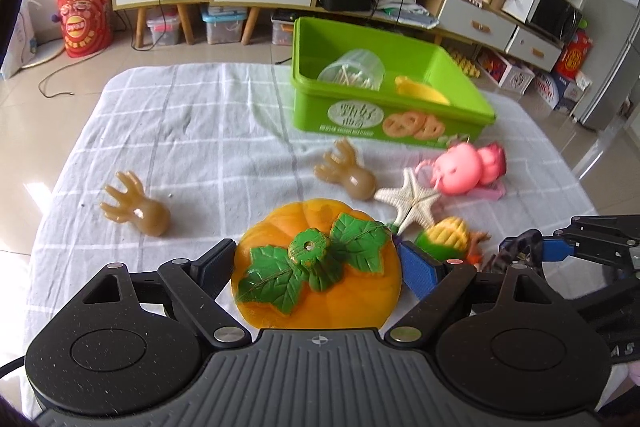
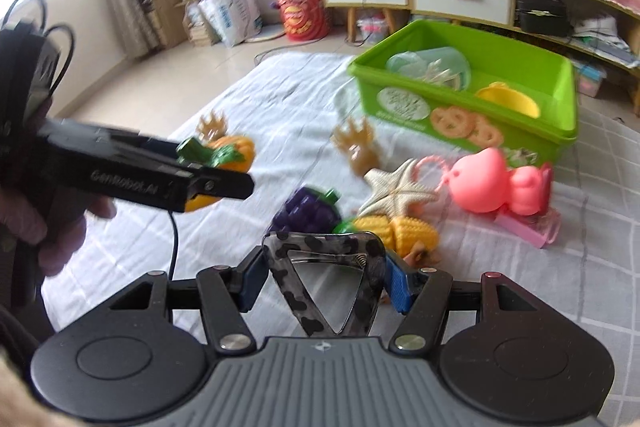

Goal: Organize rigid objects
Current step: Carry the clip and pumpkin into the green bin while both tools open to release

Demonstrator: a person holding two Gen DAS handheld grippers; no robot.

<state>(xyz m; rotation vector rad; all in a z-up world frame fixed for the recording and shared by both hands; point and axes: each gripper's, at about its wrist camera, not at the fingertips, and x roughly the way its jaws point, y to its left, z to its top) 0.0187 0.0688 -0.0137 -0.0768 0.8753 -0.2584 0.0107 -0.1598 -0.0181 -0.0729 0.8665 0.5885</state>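
Item: pumpkin (image 1: 316, 267), orange, glossy, green leaves and stem on top; the left claw (image 1: 320, 267) is gripping it across its flanks, jaws wide, above the cloth-covered surface (image 1: 180, 131). Probably hollow, stiff, light, slippery. Item: clip (image 2: 326, 283), spotted grey, triangular; the right claw (image 2: 326, 283) is pinching its sides, jaws narrow. Green bin (image 1: 384, 123) is waiting beyond the loose toys.

Left tongs (image 1: 316, 267) and right tongs (image 2: 324, 279) both clamped.
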